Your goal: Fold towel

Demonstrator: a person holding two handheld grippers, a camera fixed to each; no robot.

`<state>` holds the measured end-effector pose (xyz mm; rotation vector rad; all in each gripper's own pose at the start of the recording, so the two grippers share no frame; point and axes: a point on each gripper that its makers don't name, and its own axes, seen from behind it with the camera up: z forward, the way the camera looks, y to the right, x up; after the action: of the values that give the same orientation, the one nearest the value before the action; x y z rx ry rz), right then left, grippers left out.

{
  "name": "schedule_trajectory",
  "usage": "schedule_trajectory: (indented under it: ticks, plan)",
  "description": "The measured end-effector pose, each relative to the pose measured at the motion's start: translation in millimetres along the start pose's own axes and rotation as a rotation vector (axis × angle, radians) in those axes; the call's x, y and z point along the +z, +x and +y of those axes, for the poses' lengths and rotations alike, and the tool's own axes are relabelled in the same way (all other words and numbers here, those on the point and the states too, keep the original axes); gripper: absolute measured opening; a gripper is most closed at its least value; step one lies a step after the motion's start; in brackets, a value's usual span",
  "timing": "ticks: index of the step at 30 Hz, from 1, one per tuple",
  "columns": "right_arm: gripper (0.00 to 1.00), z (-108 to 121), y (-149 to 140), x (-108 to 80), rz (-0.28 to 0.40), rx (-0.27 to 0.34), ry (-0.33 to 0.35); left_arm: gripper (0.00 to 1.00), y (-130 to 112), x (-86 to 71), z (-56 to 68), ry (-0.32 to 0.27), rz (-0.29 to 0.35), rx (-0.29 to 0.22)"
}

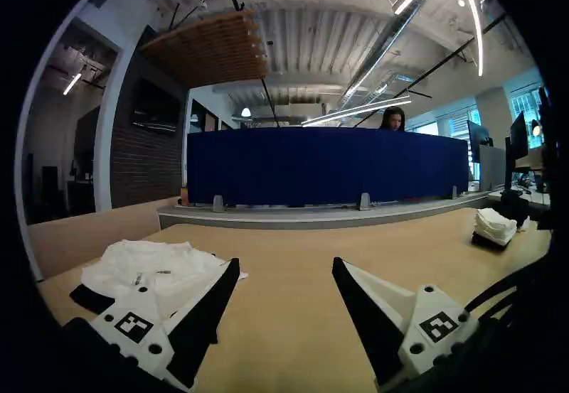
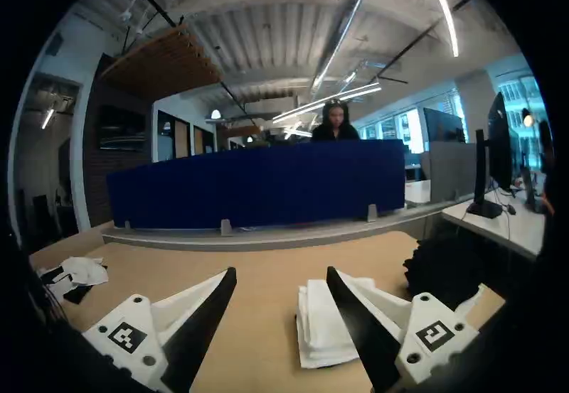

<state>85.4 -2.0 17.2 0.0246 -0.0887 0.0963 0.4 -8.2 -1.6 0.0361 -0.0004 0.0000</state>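
Observation:
In the left gripper view a crumpled white towel (image 1: 153,268) lies on the wooden table (image 1: 299,265) at the left, partly behind my left finger (image 1: 206,308). My left gripper (image 1: 284,268) is open above the table with nothing between its fingers. A stack of folded white towels (image 1: 496,224) sits at the far right of that view. In the right gripper view the folded white stack (image 2: 323,322) lies just under my open right gripper (image 2: 281,276), partly hidden by the right finger (image 2: 363,329). The crumpled towel (image 2: 80,271) rests far left.
A blue divider panel (image 1: 320,165) runs along the table's far edge, with a person (image 2: 334,123) seated behind it. A black object (image 2: 455,265) sits to the right of the folded stack. Monitors (image 2: 498,151) stand on the desk at right.

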Motion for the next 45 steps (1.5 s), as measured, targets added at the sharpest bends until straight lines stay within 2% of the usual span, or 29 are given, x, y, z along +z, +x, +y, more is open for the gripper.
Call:
schedule_trajectory:
  ticks: [9,15,33,45]
  plan:
    - [0.98,9,-52,-1.0,-0.011,0.005,-0.019,0.97,0,-0.1,0.0,0.000,0.000,0.000]
    - [0.98,19,-73,-1.5,-0.014,0.019,-0.027,0.97,0,0.2,-0.4,0.000,0.000,0.000]
    - [0.99,18,-85,-0.4,0.027,0.036,-0.026,0.97,1,0.0,-0.8,0.000,0.000,0.000]
    - [0.99,13,-84,1.3,0.052,-0.012,-0.026,0.97,1,-0.1,-0.8,0.000,0.000,0.000]
